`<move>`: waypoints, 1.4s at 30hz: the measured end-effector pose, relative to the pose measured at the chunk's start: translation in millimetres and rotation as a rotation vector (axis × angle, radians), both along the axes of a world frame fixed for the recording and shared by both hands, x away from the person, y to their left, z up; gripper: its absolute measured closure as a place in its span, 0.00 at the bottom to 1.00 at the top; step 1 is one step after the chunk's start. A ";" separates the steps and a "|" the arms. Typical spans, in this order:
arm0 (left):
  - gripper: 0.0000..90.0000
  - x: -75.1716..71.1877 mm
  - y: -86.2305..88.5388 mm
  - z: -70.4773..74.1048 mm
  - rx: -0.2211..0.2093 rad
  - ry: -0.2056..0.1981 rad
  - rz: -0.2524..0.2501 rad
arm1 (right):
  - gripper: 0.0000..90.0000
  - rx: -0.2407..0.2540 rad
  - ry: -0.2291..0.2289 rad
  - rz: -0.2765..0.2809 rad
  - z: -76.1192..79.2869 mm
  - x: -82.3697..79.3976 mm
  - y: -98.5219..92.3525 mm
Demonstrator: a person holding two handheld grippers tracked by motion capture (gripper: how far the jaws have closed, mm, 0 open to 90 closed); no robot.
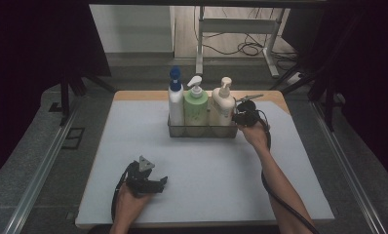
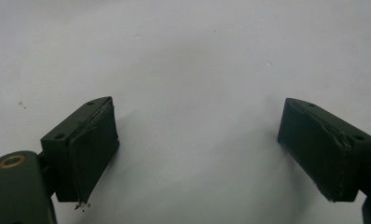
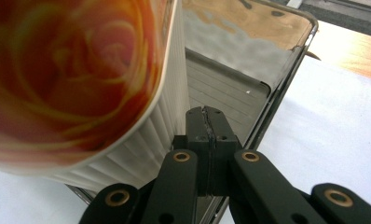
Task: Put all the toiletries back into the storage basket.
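Observation:
A wire basket [image 1: 202, 130] at the back middle of the white mat holds three pump bottles: a white one with a blue cap [image 1: 175, 100], a green one [image 1: 196, 105] and a cream one [image 1: 222, 105]. My right gripper [image 1: 241, 117] is at the basket's right end. In the right gripper view its jaws [image 3: 205, 116] are pressed together, with nothing visible between them. They sit between the cream bottle's orange-labelled side [image 3: 67, 79] and the basket's metal wall [image 3: 277, 93]. My left gripper [image 1: 155, 184] rests near the mat's front left, open [image 2: 197, 149] over bare mat.
The white mat [image 1: 280, 170] lies on a wooden table whose far edge [image 1: 275, 95] shows behind the basket. Metal rails run along both sides. A desk frame and cables stand on the floor beyond.

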State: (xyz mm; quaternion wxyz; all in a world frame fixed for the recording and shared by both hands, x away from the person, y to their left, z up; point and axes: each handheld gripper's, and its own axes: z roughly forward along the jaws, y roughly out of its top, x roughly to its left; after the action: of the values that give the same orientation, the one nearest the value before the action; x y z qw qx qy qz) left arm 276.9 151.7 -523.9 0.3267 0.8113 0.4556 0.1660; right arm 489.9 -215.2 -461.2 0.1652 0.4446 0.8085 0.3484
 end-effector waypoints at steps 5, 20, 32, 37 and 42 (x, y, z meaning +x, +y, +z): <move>0.13 0.0 0.0 0.0 0.000 0.000 0.000 | 0.99 -0.001 0.005 0.003 -1.7 -0.1 1.2; 0.13 0.0 0.0 0.0 0.000 0.000 0.000 | 0.99 -0.002 0.008 0.022 -3.4 -0.8 7.5; 0.13 0.0 0.0 0.0 -0.001 0.000 0.000 | 0.98 -0.007 0.021 0.020 -1.9 4.9 13.8; 0.13 0.0 0.0 0.0 0.001 0.000 0.000 | 0.98 -0.006 0.027 0.031 -3.9 3.9 18.0; 0.13 0.1 0.2 0.1 0.003 0.000 -0.001 | 0.98 -0.008 0.026 0.044 -3.9 3.0 23.0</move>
State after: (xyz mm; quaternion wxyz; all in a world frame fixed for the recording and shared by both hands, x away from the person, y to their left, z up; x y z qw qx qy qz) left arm 277.0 151.9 -523.8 0.3255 0.8121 0.4548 0.1665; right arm 492.9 -192.2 -465.1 0.1489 0.4304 0.8216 0.3428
